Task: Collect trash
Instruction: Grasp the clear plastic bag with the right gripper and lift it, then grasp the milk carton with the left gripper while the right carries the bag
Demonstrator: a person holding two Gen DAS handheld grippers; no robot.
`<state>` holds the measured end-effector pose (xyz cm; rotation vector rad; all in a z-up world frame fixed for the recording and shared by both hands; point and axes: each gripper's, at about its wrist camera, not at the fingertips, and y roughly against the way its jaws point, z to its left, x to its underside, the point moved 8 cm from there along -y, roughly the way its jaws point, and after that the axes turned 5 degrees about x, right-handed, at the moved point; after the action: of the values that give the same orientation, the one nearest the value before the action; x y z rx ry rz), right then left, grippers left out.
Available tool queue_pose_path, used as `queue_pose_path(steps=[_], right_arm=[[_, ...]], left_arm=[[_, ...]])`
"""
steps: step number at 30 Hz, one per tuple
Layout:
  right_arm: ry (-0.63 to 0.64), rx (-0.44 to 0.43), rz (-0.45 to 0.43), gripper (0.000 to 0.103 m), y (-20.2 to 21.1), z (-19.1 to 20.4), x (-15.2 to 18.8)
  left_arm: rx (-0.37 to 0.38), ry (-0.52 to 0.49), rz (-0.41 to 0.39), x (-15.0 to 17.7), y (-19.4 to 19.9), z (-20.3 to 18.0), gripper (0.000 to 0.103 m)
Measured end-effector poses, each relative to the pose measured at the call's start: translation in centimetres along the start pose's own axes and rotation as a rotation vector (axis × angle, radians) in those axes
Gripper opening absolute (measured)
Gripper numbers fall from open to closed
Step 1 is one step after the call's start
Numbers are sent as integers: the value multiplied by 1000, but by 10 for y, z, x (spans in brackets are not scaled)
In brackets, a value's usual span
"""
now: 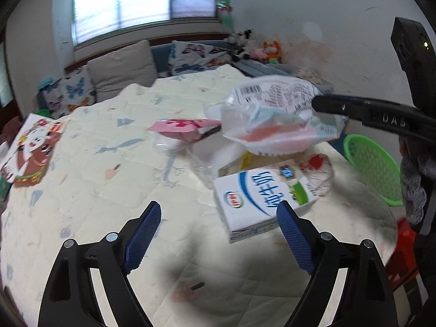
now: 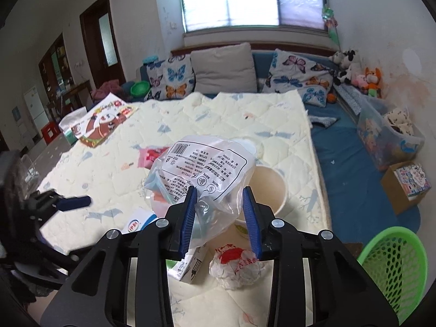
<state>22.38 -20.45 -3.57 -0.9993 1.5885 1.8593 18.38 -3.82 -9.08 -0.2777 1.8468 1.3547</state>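
The right tongs [image 2: 220, 219] are being closed on a clear plastic bag [image 2: 203, 171], whose crumpled lower end is being pinched between the blue pads [image 2: 188, 218]. The bag is being held lifted above the quilt [image 2: 231, 114], in front of a cream paper cup [image 2: 268, 188]. It is being shown as thin, wrinkled film with a white label of black print and a barcode; pale blue and pink material is being seen through it. In the left wrist view the same bag [image 1: 272, 117] is being gripped at its right edge by the right tongs [image 1: 317, 103].

The left tongs [image 1: 218, 215] are being held wide open with nothing between the jaws, low over the quilt [image 1: 109, 177] and just beside a white and blue milk carton [image 1: 261, 199] lying flat. A crumpled red and white wrapper [image 2: 237, 265] is lying near the carton, and a pink packet [image 1: 185, 129] is lying farther back. A green mesh basket [image 2: 395, 269] is standing off the quilt's right edge.
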Motion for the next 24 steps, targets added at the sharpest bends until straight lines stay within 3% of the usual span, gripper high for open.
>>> queue_pose_path(steps=[4,14,24], right_arm=[[-22,5,-43,35,24,-9,-6],[-72,52,-79,35,66,-34,2],[-132,128,-49,35,83,-66,30]], left_arm=[[73,-90,5,-4,-8,-14,85],[167,-363,43,-13,-28,-55,86],[280,-403,100,-24,-47,-61,88]])
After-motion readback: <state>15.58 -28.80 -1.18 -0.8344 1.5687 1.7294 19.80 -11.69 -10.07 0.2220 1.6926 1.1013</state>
